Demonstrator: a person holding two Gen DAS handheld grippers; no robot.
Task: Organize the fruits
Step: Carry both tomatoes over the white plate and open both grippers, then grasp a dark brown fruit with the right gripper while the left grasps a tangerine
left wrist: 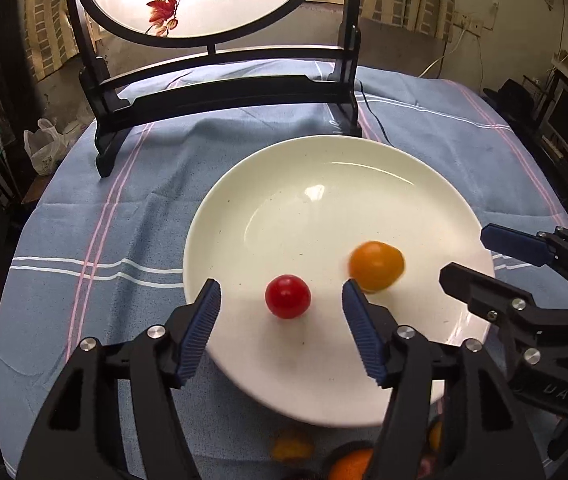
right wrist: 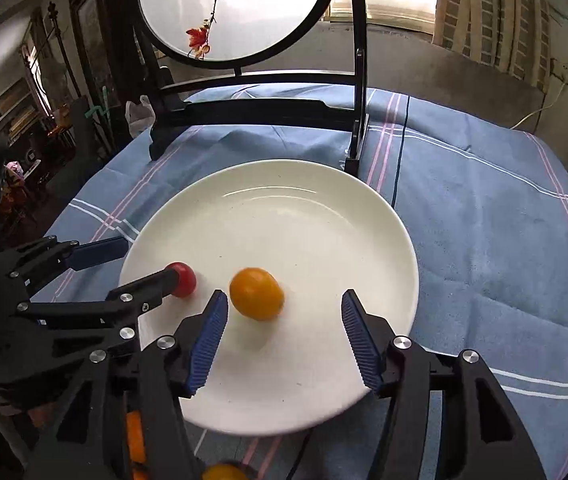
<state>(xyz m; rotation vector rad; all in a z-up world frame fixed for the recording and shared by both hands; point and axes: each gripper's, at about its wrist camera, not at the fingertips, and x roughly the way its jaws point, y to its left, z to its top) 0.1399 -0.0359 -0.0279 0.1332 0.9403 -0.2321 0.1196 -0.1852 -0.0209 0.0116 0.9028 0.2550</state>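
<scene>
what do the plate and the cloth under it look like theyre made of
Plate: probably glazed white ceramic, since it is smooth and glossy with sharp window glints; hard plastic can't be ruled out. Cloth: soft woven fabric, likely cotton, matte blue with pink and white stripes and loose wrinkles.

You have a red tomato point(left wrist: 287, 296) and an orange fruit point(left wrist: 376, 266) on a white plate point(left wrist: 284, 184). Your tablecloth point(left wrist: 124, 184) is blue (white and pink stripes). Both tongs' pads point(left wrist: 200, 332) are blue.

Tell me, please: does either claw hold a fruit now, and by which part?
Neither. The left claw stands open around the red fruit; the right claw stands open beside the orange fruit. Both fruits lie free on the plate.
</scene>
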